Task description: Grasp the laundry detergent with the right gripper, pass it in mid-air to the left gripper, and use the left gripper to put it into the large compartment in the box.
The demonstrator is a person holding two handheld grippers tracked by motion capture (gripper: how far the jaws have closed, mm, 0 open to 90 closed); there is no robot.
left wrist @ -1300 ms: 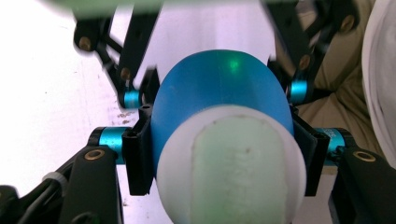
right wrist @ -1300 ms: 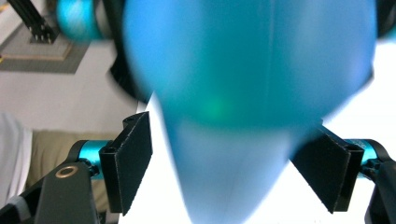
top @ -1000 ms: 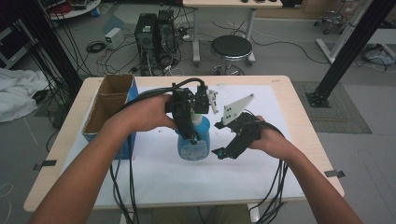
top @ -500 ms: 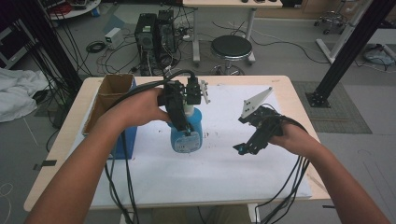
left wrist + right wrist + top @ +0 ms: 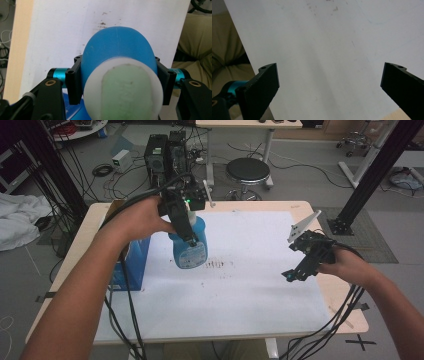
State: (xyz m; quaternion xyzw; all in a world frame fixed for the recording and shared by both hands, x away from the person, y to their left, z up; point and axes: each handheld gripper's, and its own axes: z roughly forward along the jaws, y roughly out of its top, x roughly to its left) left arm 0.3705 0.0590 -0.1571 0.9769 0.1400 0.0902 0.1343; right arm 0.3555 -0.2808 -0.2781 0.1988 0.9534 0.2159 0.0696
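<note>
Presently the left gripper (image 5: 186, 227) is pinching the blue bottle (image 5: 190, 245), likely slippery, near its neck; the right gripper (image 5: 305, 260) is spread.

Tongs (image 5: 120, 82) clamp blue bottle (image 5: 117, 47) from both sides, white-rimmed top toward camera, above white sheet (image 5: 62, 27).

Right gripper (image 5: 300, 270) drawn off well right of the blue bottle (image 5: 190, 247), jaws now spread wide, empty.

Even, soft indoor light; gripper views slightly blurred up close.
</note>
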